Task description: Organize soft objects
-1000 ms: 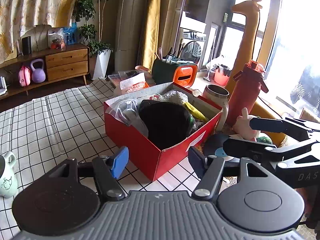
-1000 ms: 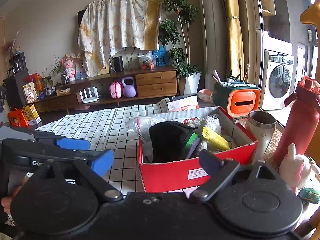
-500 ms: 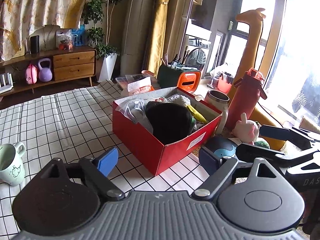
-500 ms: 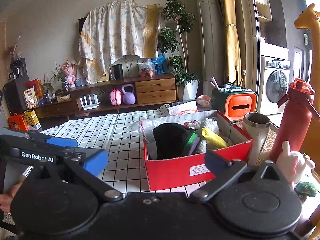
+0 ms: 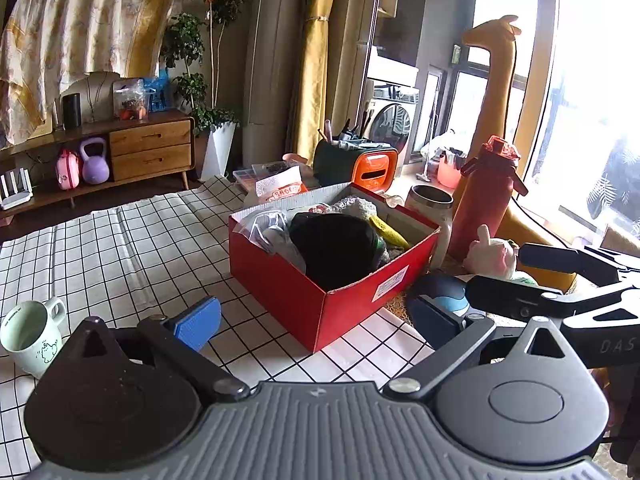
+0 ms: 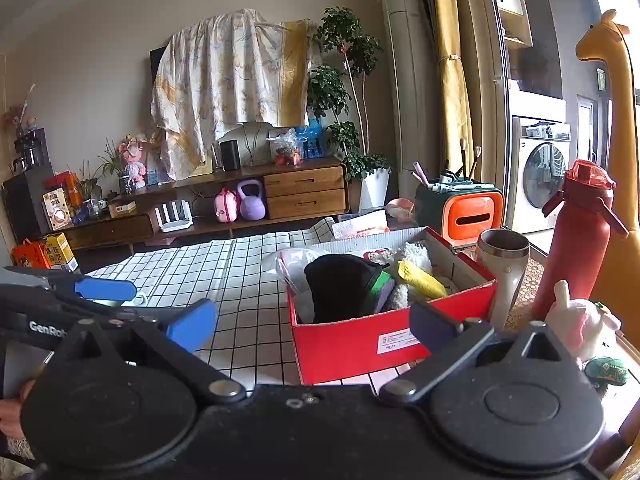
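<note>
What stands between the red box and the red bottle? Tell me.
A steel tumbler, upright and open-topped, stands between the red box and the red bottle; the right wrist view shows it best.

Left gripper [image 5: 316, 318] is opening, jaws spread wide, nothing between them; right gripper [image 6: 312, 326] at its three o'clock gapes empty too.

One red box [image 5: 304, 300], one mug [image 5: 30, 336], two kettlebells [image 6: 251, 201].

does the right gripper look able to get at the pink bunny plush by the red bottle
Probably yes. The right gripper is open and empty, and the pink bunny plush sits uncovered outside the red box, in front of the red bottle, so its near side looks free.
</note>
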A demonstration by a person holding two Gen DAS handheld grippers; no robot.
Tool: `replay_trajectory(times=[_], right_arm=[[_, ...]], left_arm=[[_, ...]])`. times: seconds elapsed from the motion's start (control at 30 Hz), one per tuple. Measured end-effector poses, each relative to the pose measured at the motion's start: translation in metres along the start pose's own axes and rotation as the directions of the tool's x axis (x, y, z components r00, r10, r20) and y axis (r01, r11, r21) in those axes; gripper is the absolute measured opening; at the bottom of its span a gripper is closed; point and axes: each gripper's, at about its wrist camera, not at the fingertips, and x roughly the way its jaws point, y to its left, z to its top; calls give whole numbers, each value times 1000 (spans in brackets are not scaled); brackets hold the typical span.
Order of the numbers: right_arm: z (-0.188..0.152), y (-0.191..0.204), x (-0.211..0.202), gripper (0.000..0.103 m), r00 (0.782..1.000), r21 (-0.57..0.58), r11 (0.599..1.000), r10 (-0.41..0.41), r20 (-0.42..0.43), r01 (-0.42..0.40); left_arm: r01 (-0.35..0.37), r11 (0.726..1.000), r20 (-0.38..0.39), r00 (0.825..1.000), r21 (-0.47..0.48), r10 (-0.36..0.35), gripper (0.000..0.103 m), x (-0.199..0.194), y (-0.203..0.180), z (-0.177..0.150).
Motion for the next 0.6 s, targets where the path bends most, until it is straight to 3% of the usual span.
replay_trajectory(times=[0.6], right_arm=[[-10, -3, -11, 103, 999, 52, 997, -49, 13, 48]], left_arm=[[-23, 999, 69, 997, -50, 26, 103, -19, 2, 0]])
